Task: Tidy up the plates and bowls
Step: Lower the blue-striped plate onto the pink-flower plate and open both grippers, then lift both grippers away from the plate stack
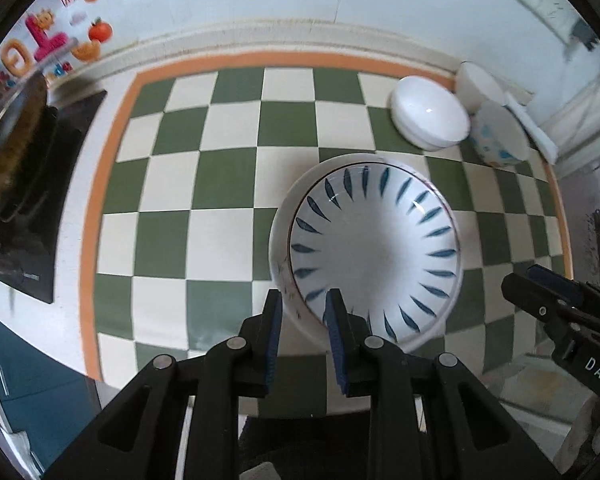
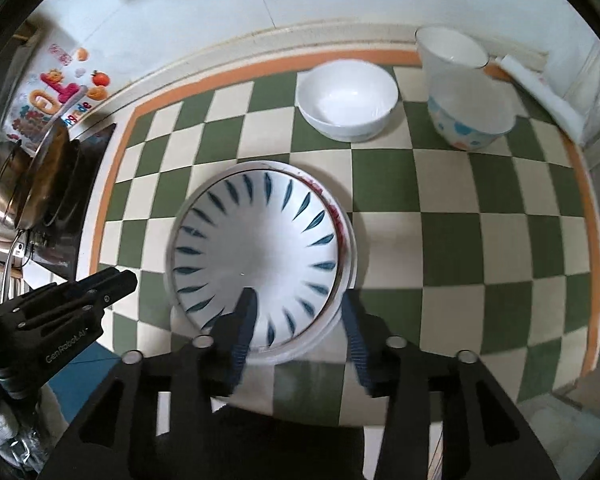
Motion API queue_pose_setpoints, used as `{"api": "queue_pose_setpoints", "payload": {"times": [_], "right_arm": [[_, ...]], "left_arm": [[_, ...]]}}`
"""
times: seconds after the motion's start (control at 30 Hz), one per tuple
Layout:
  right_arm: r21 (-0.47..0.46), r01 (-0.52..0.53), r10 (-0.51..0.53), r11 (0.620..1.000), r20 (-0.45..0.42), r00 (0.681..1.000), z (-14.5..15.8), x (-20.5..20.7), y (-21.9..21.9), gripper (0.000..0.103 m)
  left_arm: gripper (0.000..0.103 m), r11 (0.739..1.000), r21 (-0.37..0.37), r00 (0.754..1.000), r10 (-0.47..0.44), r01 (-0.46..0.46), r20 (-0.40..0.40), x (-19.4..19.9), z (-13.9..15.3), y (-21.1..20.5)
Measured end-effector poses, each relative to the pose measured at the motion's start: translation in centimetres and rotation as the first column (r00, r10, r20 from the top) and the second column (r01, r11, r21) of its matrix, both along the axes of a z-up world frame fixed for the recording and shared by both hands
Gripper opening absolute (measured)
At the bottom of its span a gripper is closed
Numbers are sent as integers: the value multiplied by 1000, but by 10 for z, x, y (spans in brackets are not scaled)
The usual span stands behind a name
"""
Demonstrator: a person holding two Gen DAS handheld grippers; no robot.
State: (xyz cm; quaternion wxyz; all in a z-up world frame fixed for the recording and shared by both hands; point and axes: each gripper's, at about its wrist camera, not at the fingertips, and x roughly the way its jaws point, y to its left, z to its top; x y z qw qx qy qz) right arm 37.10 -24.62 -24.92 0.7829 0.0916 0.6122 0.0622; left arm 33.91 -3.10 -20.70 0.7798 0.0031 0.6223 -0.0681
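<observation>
Left wrist view: left hand-held gripper (image 1: 304, 304) pinches near rim of blue-leaf bowl (image 1: 374, 252), one pad inside, one outside. Bowl sits in larger white dish on checkered tabletop (image 1: 220, 184). Right wrist view: right hand-held gripper (image 2: 298, 312) spread, straddling same bowl's (image 2: 256, 248) near rim, contact unclear. Plain white bowl (image 2: 348, 100) and stacked patterned bowls (image 2: 464, 92) behind.

Two stacked bowls at centre: blue-leaf bowl (image 2: 256, 248) nested in a white bowl with red marks (image 2: 350, 240). One plain white bowl (image 2: 347, 100). Two more stacked at the back: tall white one (image 2: 452, 60) in a blue-patterned bowl (image 2: 466, 128). Two hand-held grippers: left (image 1: 303, 308), right (image 2: 296, 312).
</observation>
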Motion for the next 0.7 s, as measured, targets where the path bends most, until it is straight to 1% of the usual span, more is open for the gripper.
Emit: {"api": "queue_pose_setpoints", "payload": {"times": [0.07,0.13,0.23,0.27,0.3,0.33,0.37,0.4,0.43,0.47,0.53,0.7], "right_arm": [[-5,5,-4,1000,26,1000,16,-17,5,61],[-30,5,-3,1000,65,998,35,-33,13,68],[-40,19,-14,999,113,993,58,-54,21,73],[-37,25,-20,999,127,992,67,-61,23,77],[-32,32,-27,999,139,990,73,-67,24,78],[-28,42,-37,999,153,987,81,-74,25,82],[-27,48,-43,998,164,986,87,-81,26,84],[-29,55,-49,998,180,982,95,-88,28,84],[-35,59,-51,998,194,980,100,-92,28,86],[-41,64,-54,997,209,976,106,-98,29,91],[-32,79,-70,996,221,973,115,-108,28,95],[-26,104,-94,994,247,965,131,-128,29,98]], "left_arm": [[26,1000,3,1000,-10,10,25,-14,11,-2],[29,1000,0,999,-19,19,51,-24,26,3],[36,1000,-13,996,-27,28,84,-38,48,9],[44,999,-17,995,-32,34,94,-41,53,10],[55,999,-20,994,-38,40,103,-45,60,12],[60,999,-24,993,-43,45,114,-50,66,14],[72,998,-30,991,-48,52,125,-54,73,15],[80,998,-36,989,-51,56,138,-58,79,16],[82,997,-39,987,-55,61,149,-62,84,16],[85,997,-39,985,-61,68,162,-67,90,16],[89,996,-43,981,-68,76,180,-75,99,16],[94,995,-65,975,-66,81,212,-93,116,20]]}}
